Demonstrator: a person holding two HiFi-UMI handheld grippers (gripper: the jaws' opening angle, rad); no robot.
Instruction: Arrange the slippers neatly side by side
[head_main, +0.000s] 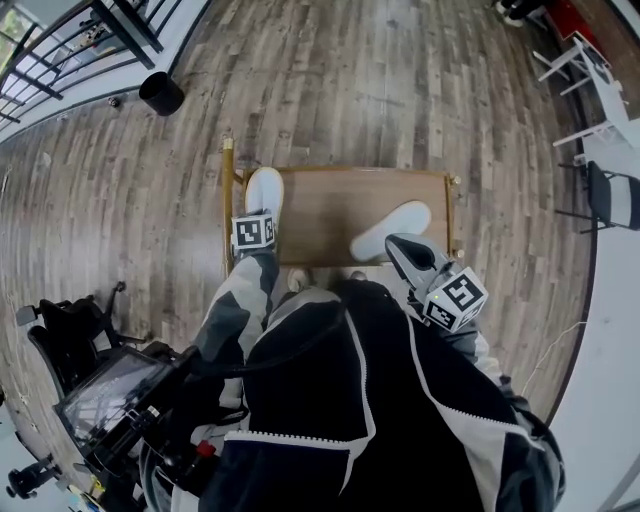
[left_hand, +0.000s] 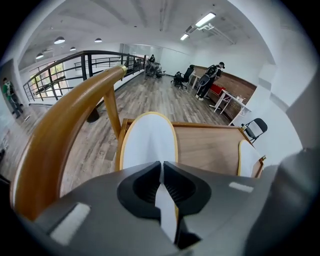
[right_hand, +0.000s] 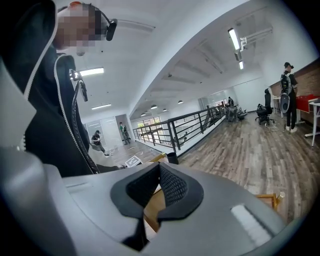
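Because the wooden table (head_main: 340, 205) has its two white slippers well apart, the pair is not yet side by side. The left slipper (head_main: 264, 190) lies straight along the table's left edge, while the right slipper (head_main: 390, 230) sits slanted near the right front corner. The left gripper (head_main: 259, 214) is clamped on the left slipper's heel rim, probably to drag it toward its mate. The right gripper (head_main: 400, 248), jaws pressed together on nothing, hangs just beside the right slipper, likely awaiting its turn.

Near end of left slipper (head_main: 264, 190) behind left gripper (head_main: 256, 222)
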